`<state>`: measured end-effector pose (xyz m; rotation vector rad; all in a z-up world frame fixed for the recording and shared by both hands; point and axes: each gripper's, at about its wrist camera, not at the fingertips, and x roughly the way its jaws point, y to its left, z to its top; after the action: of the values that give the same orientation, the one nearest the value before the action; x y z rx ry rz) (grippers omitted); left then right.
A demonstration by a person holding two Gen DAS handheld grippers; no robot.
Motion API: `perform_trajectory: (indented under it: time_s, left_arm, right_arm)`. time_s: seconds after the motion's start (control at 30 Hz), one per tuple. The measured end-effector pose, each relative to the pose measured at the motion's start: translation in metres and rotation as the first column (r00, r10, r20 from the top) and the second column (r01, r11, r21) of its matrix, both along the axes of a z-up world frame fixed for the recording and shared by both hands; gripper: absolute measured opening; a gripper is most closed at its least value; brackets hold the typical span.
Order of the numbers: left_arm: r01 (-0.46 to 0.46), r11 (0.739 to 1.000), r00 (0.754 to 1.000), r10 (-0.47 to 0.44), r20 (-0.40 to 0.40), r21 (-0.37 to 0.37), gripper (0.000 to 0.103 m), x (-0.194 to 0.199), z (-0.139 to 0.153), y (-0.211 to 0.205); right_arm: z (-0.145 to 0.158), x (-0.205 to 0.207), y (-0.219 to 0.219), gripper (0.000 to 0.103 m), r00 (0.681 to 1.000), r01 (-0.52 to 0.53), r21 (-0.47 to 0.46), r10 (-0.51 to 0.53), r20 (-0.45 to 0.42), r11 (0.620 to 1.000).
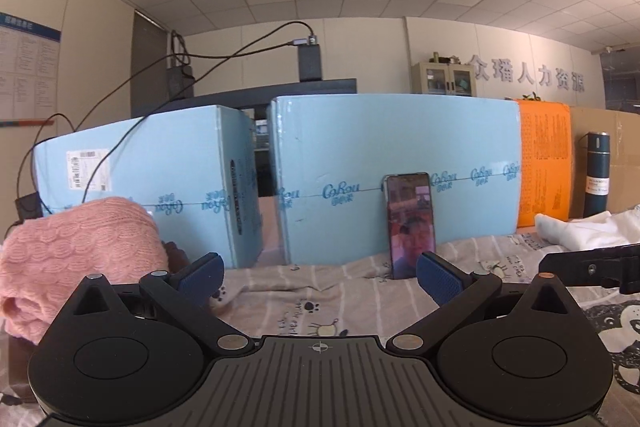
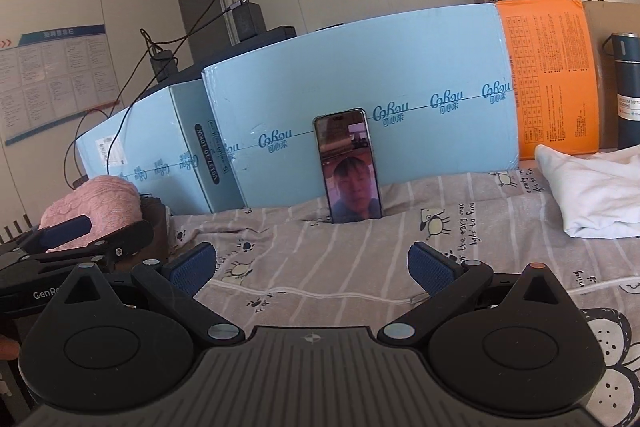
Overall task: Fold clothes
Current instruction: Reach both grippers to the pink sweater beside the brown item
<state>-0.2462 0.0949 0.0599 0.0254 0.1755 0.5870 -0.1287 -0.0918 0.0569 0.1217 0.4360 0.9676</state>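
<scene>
Seen from the left wrist camera, the left gripper (image 1: 320, 277) sits low over a bed sheet (image 1: 332, 291) printed with stripes and cartoon animals, its two blue-padded fingers (image 1: 440, 281) spread wide apart with nothing between them. A folded pink knitted garment (image 1: 76, 251) lies at the far left of the sheet, just beside the left finger. A white garment (image 1: 580, 229), loosely bunched, lies at the far right edge of the sheet. Behind the sheet stand two pale blue cartons (image 1: 392, 171), then an orange carton (image 1: 544, 163), then a dark flask (image 1: 596, 175). A phone (image 1: 410, 223) leans upright against the larger blue carton, screen lit. The tip of the right gripper (image 1: 592, 263) pokes in from the right edge. Seen from the right wrist camera, the right gripper (image 2: 312, 267) also hovers low over the sheet (image 2: 340, 251), its blue pads (image 2: 434, 269) wide apart and holding nothing. The white garment (image 2: 596, 195) lies ahead to the right, well apart from the pads, partly folded with a thick doubled edge facing the camera. The phone (image 2: 352, 171) stands straight ahead against the blue carton (image 2: 400, 87). The pink garment (image 2: 96, 207) sits at the far left, with the left gripper (image 2: 96, 233) in front of it, fingers parted.
</scene>
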Motion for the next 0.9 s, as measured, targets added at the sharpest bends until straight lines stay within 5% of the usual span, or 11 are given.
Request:
perform_trajectory:
  time_s: [0.1, 0.27, 0.43, 0.53, 0.63, 0.73, 0.9]
  left_arm:
    - [-0.098, 0.995, 0.994, 0.098, 0.047, -0.011, 0.103, -0.024, 0.010, 0.022]
    - [-0.276, 0.960, 0.946, 0.281, 0.162, -0.051, 0.103, -0.073, 0.025, 0.066]
    - [-0.396, 0.899, 0.856, 0.435, 0.280, -0.184, 0.103, -0.120, 0.034, 0.120]
    - [-0.475, 0.830, 0.771, 0.553, 0.316, -0.294, 0.103, -0.137, 0.033, 0.154]
    - [-0.447, 0.788, 0.714, 0.599, 0.362, -0.423, 0.103, -0.147, 0.027, 0.182]
    - [-0.375, 0.785, 0.706, 0.587, 0.397, -0.493, 0.103, -0.142, 0.011, 0.195]
    - [-0.335, 0.778, 0.733, 0.569, 0.373, -0.531, 0.103, -0.125, -0.030, 0.204]
  right_arm:
    - [0.018, -0.001, 0.028, 0.103, 0.990, -0.116, 0.041, 0.119, -0.077, 0.992]
    - [0.039, 0.002, 0.089, 0.103, 0.918, -0.299, 0.124, 0.321, -0.234, 0.946]
    - [0.046, 0.002, 0.156, 0.103, 0.840, -0.417, 0.180, 0.453, -0.297, 0.891]
    - [0.048, 0.003, 0.199, 0.103, 0.797, -0.442, 0.207, 0.488, -0.355, 0.873]
    - [0.048, 0.010, 0.239, 0.103, 0.769, -0.432, 0.262, 0.504, -0.393, 0.863]
    - [0.040, 0.014, 0.273, 0.103, 0.771, -0.409, 0.271, 0.489, -0.408, 0.871]
    - [0.005, 0.017, 0.312, 0.103, 0.782, -0.428, 0.229, 0.486, -0.391, 0.874]
